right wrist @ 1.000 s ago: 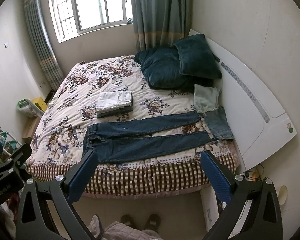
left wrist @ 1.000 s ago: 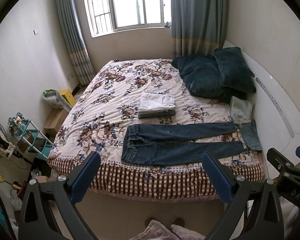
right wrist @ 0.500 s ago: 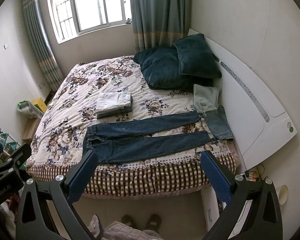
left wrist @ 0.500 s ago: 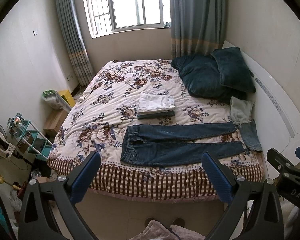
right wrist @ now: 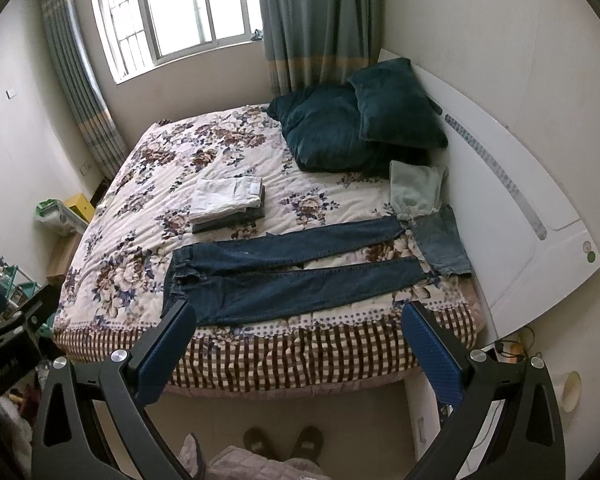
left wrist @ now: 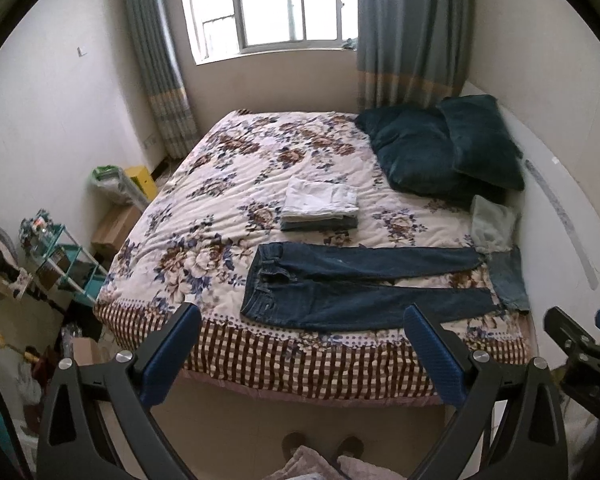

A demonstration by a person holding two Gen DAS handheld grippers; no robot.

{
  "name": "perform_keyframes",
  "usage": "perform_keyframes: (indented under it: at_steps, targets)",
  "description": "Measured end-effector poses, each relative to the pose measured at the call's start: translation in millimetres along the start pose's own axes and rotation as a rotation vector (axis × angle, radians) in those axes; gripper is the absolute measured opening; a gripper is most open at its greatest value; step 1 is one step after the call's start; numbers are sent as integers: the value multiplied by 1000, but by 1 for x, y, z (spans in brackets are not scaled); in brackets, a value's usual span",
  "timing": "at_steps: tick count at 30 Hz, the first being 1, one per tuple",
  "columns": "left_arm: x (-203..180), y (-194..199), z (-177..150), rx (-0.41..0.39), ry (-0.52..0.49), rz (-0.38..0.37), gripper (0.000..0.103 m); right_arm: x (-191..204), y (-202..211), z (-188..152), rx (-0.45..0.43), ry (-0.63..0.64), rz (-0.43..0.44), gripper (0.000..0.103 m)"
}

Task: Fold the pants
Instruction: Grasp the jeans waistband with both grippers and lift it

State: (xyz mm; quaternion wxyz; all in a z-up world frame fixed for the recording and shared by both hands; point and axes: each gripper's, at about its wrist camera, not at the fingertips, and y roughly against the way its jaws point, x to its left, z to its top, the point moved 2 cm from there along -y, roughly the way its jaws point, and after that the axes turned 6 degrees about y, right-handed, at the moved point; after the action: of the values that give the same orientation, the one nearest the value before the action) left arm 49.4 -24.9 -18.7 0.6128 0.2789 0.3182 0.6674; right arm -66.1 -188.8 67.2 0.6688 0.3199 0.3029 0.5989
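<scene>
I have both tongs held off the near edge of the bed (left wrist: 204,184), above the floor, and neither touches any cloth. The left tongs (left wrist: 300,350) are released, their blue pads spread wide in the lower part of the left wrist frame; the right tongs (right wrist: 298,346) are spread the same way and grasp nothing. At the lower right of the left wrist frame I can see part of the right tongs' black body.

The dark blue pants (left wrist: 352,288) lie flat along the near edge of the floral quilt, in the middle of the frame, waistband toward the left, both legs stretched to the right and a little apart. In the right wrist frame their waistband sits just above my left pad.

Beyond them, toward frame centre, sits a stack of folded clothes (left wrist: 320,206). At the leg ends a lighter denim piece (right wrist: 444,240) and a pale green cloth (right wrist: 414,188) lie beside two dark teal pillows (right wrist: 356,128) at upper right.
</scene>
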Motion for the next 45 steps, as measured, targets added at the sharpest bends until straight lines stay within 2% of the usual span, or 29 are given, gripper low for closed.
perform_keyframes:
  at_steps: [6, 13, 19, 23, 25, 28, 31, 36, 38, 42, 45]
  targets:
    - [-12, -50, -11, 35, 22, 70, 103, -12, -65, 3, 30, 20, 32, 103]
    - [-23, -120, -6, 135, 10, 104, 103, -18, -149, 24, 122, -3, 19, 103]
    - [-31, -196, 23, 194, -21, 92, 103, -27, -253, 42, 217, -41, -23, 103]
    - [-38, -267, 50, 244, -53, 73, 103, -23, -327, 66, 262, -67, -58, 103]
    - [-41, -308, 64, 265, -77, 71, 103, -19, -363, 79, 277, -76, -48, 103]
    - [-51, -373, 79, 295, -135, 83, 103, -7, -433, 100, 311, -40, -71, 103]
    - [-63, -449, 86, 337, -223, 93, 103, 8, -522, 118, 363, 17, -88, 103]
    - [-91, -585, 70, 413, -423, 118, 102, 31, -674, 133, 449, 156, -82, 103]
    - [-100, -641, 56, 481, -480, 98, 94, 39, -738, 129, 501, 237, -82, 103]
    - [-115, -725, 27, 641, -584, 29, 80, 52, -848, 110, 649, 366, -20, 103]
    - [-125, -763, 8, 714, -704, -9, 78, 61, -916, 92, 757, 500, 21, 103]
